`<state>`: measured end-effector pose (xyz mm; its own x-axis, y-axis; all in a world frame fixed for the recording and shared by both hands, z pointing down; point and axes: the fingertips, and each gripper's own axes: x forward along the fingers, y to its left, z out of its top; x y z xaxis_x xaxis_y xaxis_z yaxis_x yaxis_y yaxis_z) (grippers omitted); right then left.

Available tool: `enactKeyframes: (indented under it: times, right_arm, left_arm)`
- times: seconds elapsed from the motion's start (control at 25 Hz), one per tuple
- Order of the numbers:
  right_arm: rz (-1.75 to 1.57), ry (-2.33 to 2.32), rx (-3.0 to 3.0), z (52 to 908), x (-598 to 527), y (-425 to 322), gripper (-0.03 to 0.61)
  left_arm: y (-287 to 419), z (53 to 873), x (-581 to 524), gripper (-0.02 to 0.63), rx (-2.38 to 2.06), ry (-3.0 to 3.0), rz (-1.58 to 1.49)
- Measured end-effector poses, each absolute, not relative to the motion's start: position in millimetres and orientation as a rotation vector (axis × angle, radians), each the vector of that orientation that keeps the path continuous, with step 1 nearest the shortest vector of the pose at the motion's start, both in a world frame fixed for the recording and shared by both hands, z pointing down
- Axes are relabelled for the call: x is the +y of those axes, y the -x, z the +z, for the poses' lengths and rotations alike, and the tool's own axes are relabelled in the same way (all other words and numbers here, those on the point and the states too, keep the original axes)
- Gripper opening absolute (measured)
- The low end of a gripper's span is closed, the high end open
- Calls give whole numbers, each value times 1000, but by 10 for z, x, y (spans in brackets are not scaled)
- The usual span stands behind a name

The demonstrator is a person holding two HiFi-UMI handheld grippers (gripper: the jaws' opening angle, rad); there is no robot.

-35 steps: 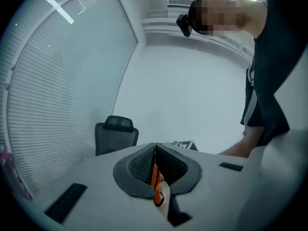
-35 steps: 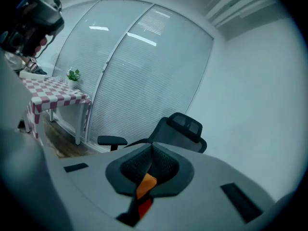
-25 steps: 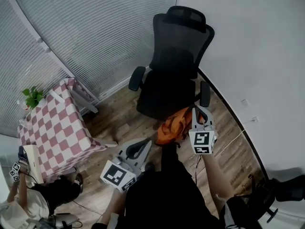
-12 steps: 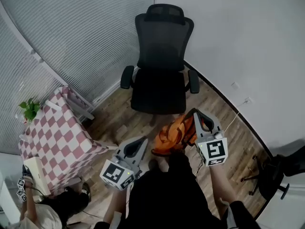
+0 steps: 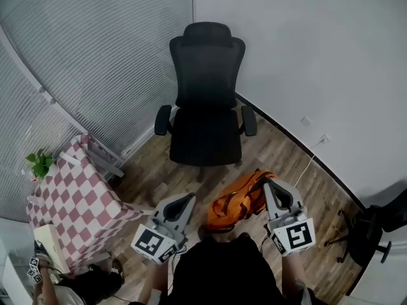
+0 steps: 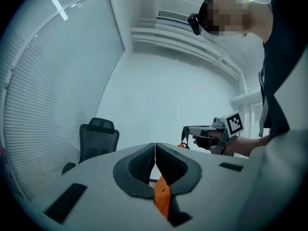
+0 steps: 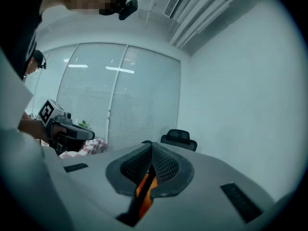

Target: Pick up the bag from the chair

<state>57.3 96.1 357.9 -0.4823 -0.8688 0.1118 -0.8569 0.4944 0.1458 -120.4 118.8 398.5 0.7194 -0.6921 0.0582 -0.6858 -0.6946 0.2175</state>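
The orange bag (image 5: 240, 199) hangs in the air in front of the black office chair (image 5: 205, 116), clear of its seat. My right gripper (image 5: 269, 184) is at the bag's right end; in the right gripper view its jaws (image 7: 151, 143) are shut on an orange and black strap (image 7: 143, 189). My left gripper (image 5: 188, 198) is just left of the bag. The left gripper view shows its jaws (image 6: 155, 144) shut with an orange strap (image 6: 161, 198) pinched between them. The chair's seat is bare.
A table with a pink checkered cloth (image 5: 76, 183) and a small plant (image 5: 39, 164) stands at the left by the window blinds. A white cable (image 5: 306, 169) runs along the right wall. Another chair's base (image 5: 372, 230) is at the far right. A person crouches at the lower left (image 5: 70, 284).
The bag has come away from the chair's front edge and back toward me, carried by the right gripper. The left gripper shifted a little with it. The chair now looks farther off.
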Motion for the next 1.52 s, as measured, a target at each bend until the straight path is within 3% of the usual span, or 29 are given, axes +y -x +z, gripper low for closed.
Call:
enactKeyframes:
  times: [0.68,1.52]
  right_arm:
    - [187,-1537,-2746,3454,1498,-1054,23]
    - [334,-1495,-2833,3483,1607,-1012,23]
  left_arm:
    - [948,3707,1341,32,-1107,-2742,-52]
    - [893,3746,1511,34,-1087,-2738,-46]
